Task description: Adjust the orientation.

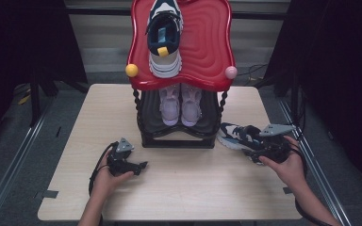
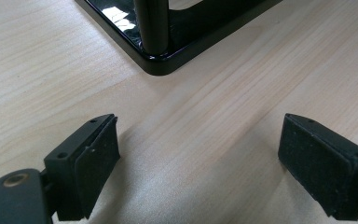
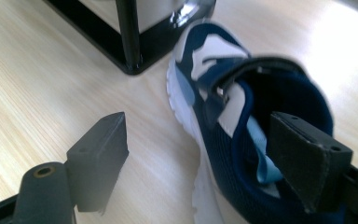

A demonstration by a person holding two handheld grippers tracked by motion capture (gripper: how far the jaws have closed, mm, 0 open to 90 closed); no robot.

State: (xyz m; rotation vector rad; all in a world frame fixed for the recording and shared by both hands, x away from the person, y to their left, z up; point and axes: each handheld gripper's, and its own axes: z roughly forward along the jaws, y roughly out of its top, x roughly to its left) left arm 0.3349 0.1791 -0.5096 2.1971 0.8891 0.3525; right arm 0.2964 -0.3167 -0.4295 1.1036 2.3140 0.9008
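The high view looks forward and down from the table's (image 1: 169, 183) near edge over the whole top. Each gripper view sits low and close above the wood; both share the shoe rack's (image 2: 161, 60) black base, one corner apiece.

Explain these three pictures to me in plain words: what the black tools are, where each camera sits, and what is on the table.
A person holds a two-jaw tool in each hand. The high view looks down on a wooden table with a shoe rack: a navy and white sneaker on its red top shelf, a pink pair below. The other two pictures come from cameras riding on the tools. The left hand-held gripper is open over bare wood. The right hand-held gripper is open around the matching sneaker on the table, one jaw inside its opening; not gripped.
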